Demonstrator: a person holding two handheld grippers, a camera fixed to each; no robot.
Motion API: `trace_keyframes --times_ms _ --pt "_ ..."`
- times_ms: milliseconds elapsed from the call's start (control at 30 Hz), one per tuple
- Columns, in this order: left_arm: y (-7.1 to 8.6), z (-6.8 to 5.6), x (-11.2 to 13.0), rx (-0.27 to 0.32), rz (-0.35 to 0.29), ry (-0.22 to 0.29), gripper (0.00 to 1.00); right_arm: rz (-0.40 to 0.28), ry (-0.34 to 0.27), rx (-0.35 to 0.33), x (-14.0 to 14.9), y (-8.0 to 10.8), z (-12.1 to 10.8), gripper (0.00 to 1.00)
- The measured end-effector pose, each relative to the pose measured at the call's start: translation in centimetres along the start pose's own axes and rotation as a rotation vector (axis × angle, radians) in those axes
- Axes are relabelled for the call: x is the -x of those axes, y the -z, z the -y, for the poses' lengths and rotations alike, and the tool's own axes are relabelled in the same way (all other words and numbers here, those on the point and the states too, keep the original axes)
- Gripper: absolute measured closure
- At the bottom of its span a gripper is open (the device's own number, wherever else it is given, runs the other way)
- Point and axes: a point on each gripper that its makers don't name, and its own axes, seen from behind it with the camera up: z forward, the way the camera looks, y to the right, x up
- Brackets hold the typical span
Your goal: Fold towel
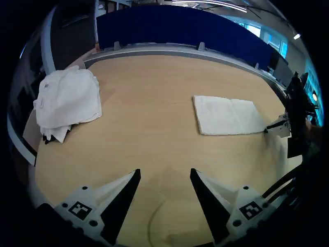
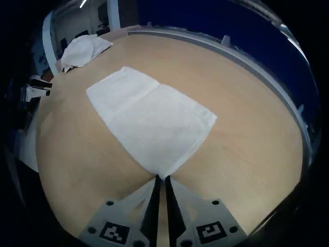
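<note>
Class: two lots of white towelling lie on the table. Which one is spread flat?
The towel at the right claw's tips lies flat; the heap farther off is rumpled.

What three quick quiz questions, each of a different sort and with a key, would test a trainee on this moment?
1. True or false: the left gripper is open and holds nothing.
2. The right gripper meets the flat towel at: A) its near corner, B) its middle, C) nowhere.
3. In the left gripper view, what lies at the far left of the table?

Key: 1 true; 2 A, with the fingers closed on that corner; 3 a rumpled pile of white cloths.
</note>
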Motion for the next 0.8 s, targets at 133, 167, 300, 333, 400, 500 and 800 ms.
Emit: trace_keyframes --times_ms 133,167,300,333,400,500,800 --pt "0.4 -0.1 0.0 0.000 -0.002 0.007 0.11 -0.007 0.009 0.006 -0.3 0.0 -0.2 0.96" --pt "0.5 -0.1 0.1 0.000 -0.003 0.009 0.11 -0.008 0.011 0.008 -0.4 0.0 -0.3 0.97" --pt "0.9 -0.1 0.2 0.001 -0.005 0.016 0.11 -0.017 0.019 0.022 -1.0 0.2 -0.7 0.97" --pt "1.1 0.0 0.2 0.000 -0.006 0.017 0.11 -0.020 0.019 0.025 -1.3 0.3 -0.8 0.97" --pt "1.3 0.1 0.2 -0.001 -0.009 0.020 0.11 -0.030 0.022 0.028 -2.0 0.6 -0.9 0.97" --pt "1.7 0.4 0.2 -0.005 -0.014 0.025 0.11 -0.048 0.032 0.032 -3.4 1.2 -0.9 0.97" --pt "3.0 1.4 0.1 -0.015 -0.037 0.040 0.11 -0.110 0.118 0.043 -9.6 2.9 -0.5 0.97"
